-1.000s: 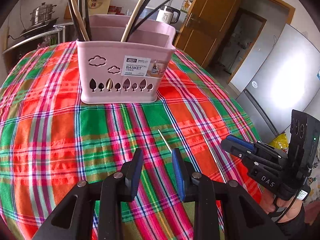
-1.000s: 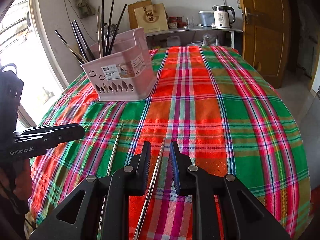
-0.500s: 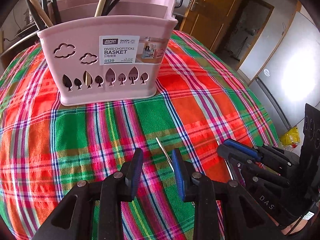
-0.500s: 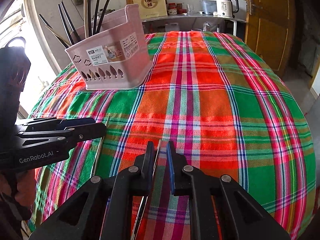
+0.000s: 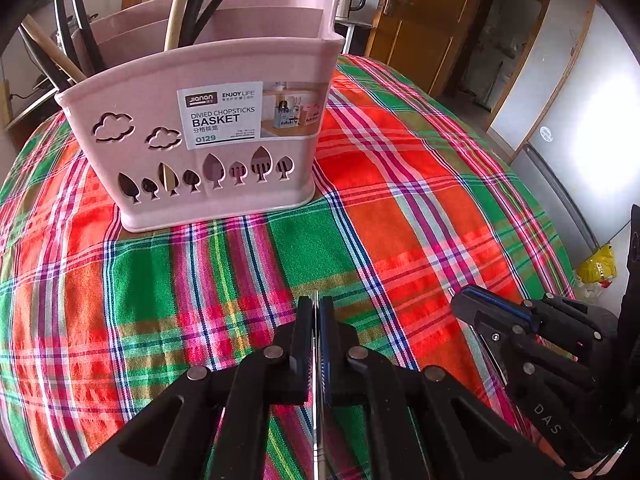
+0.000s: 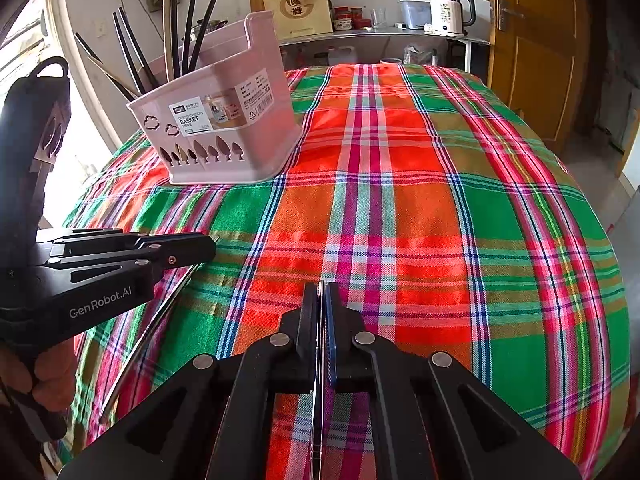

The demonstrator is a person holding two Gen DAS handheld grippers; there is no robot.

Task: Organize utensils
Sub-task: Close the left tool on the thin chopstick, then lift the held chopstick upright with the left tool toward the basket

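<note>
A pink divided chopsticks basket [image 5: 208,140] stands on the plaid tablecloth and holds several dark and pale chopsticks; it also shows in the right wrist view [image 6: 224,128]. My left gripper [image 5: 316,304] is shut on a thin metal chopstick [image 5: 315,400] that runs back between its jaws. My right gripper [image 6: 321,290] is shut on a second metal chopstick [image 6: 318,400]. In the right wrist view the left gripper [image 6: 208,246] is at the left with its chopstick [image 6: 152,328] trailing down over the cloth. In the left wrist view the right gripper [image 5: 460,300] is at the lower right.
The table under the plaid cloth [image 6: 400,200] is round and drops off at its edges. A shelf with a kettle [image 6: 450,12] and a paper bag [image 6: 296,8] stands behind. A wooden door [image 6: 536,48] is at the right.
Both grippers have closed, each on a metal chopstick that lay on the cloth. The left gripper has moved nearer to the basket.
</note>
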